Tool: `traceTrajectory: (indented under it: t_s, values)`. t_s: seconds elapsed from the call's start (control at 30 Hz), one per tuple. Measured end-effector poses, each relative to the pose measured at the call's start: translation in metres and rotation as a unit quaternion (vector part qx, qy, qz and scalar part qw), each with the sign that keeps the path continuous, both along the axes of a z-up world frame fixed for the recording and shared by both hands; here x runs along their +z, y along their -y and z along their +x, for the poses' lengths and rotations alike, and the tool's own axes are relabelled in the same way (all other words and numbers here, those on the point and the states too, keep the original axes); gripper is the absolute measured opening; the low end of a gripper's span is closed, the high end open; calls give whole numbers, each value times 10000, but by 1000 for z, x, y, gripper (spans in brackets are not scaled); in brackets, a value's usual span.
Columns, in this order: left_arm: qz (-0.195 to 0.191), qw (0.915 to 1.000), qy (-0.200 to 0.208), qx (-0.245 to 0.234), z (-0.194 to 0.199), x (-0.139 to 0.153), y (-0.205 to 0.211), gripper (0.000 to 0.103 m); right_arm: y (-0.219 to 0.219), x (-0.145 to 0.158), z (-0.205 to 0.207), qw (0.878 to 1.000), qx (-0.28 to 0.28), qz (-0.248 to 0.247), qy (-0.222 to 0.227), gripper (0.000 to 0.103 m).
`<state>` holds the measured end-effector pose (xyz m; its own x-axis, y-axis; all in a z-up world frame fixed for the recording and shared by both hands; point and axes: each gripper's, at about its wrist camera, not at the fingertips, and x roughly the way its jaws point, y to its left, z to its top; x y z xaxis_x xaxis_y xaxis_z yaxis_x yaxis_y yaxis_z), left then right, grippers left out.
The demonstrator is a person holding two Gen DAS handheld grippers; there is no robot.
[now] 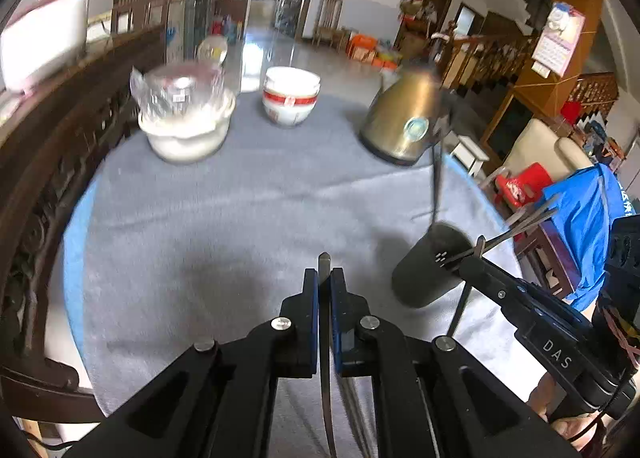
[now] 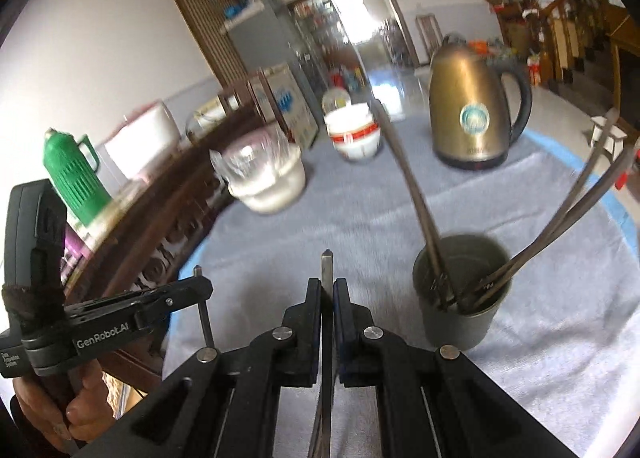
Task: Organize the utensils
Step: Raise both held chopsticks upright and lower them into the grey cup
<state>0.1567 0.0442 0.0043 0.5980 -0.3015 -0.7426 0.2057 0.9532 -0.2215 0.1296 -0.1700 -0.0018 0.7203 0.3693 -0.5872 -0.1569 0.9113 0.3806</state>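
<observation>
**A:** What's on your grey cloth?

**B:** Gold kettle at 1 o'clock, dark cup of chopsticks at 3.

**A:** And your grippers?

**B:** Left gripper is pinched tight on a metal chopstick; right gripper is clamped on another metal stick.
</observation>
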Motion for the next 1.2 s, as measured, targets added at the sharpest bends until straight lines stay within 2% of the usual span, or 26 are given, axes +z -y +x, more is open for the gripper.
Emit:
traceTrajectory:
  t_s: [0.2,0.47,0.67,0.83,1.07,1.2]
  values:
    - [6,9987,512,-68,-20,41,12,6,12,31,-18,9979,-247,92,590,7]
    - [-31,9960,885,-149,-26,72,28,6,36,64,-29,9921,-558,232,1103,7]
    - [-66,9922,1236,-173,-19,102,46,6,61,98,-32,9837,-866,215,1559,7]
    - [-141,9852,1702,-161,-14,132,68,6,83,124,-36,9738,-1194,151,1930,7]
    - [-377,9778,2056,-129,-4,146,98,6,107,136,-32,9614,-1654,-18,2200,7]
    - [-285,9778,2074,-113,6,135,118,6,115,125,-21,9631,-1719,-69,2069,7]
